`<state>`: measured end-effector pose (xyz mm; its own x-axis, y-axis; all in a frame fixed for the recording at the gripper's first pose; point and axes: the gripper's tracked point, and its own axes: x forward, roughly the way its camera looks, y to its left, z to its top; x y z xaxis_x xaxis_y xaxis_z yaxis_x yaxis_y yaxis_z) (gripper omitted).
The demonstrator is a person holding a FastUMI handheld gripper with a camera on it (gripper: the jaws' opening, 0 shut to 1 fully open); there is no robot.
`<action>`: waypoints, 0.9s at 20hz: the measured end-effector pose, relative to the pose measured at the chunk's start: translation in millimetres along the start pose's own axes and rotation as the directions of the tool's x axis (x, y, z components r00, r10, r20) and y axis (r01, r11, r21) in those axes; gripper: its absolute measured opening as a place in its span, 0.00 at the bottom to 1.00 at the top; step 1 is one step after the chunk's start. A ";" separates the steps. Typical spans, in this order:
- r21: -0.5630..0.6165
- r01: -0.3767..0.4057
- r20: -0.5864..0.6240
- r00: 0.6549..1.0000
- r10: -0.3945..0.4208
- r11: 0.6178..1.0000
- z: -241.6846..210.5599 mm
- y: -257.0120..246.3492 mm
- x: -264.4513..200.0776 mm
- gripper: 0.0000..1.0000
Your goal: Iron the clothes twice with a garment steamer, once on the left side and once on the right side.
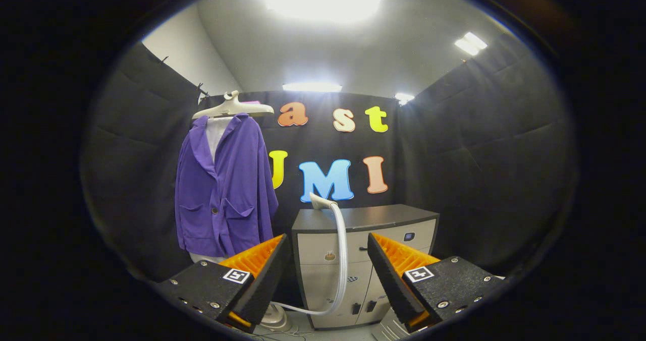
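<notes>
We see the booth's black cloth wall [479, 169] closing in the space on three sides, with a pale ceiling and bright lights above it. The next largest thing is a purple jacket [224, 189] with a wide collar, two front pockets and a dark button, hanging open-fronted over something white on a cream plastic hanger [233, 109] that sits high against the back wall, to the left of and beyond our fingers. To the right of the jacket stands a low grey cabinet with a dark top [383, 217], with pale drawer fronts below it; it lies straight ahead, beyond the gap between the fingers.

On the near left edge of the cabinet top rests the white head of the garment steamer [319, 201], apart from the jacket. From it a long white hose [342, 260] drops down the cabinet front and curves back to the left along the floor towards the steamer's pale rounded base [275, 318], which sits low behind the left finger and is partly hidden by it.

Our gripper [328, 270] is held well short of all this. Its two fingers are spread wide apart, with the hose and cabinet front showing through the gap, and nothing is held between them or touching either one.
</notes>
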<state>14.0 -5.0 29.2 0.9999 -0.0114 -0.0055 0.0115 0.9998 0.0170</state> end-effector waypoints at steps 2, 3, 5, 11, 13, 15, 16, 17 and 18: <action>0.005 -0.011 0.007 1.000 0.011 1.000 11.2 0.0 11.0 0.94; 0.004 -0.017 0.012 1.000 0.017 1.000 17.3 -0.6 18.6 0.94; 0.004 -0.022 0.021 1.000 0.022 1.000 27.5 -4.1 34.8 0.95; 0.024 -0.039 0.030 0.999 0.038 0.999 55.0 -27.4 100.7 0.95; 0.026 -0.043 0.039 0.998 0.042 0.999 65.8 -38.9 123.9 0.95; 0.029 -0.046 0.051 0.998 0.045 0.999 75.6 -49.6 149.5 0.95; 0.035 -0.051 0.051 0.997 0.049 0.998 78.7 -54.1 161.2 0.95; 0.045 -0.056 0.050 0.997 0.054 0.997 82.2 -57.0 172.9 0.95; 0.055 -0.065 0.046 0.997 0.062 0.996 83.9 -60.9 182.5 0.95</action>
<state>196.2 -69.5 111.1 0.9979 0.0501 0.0414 -0.0530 0.9959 0.0728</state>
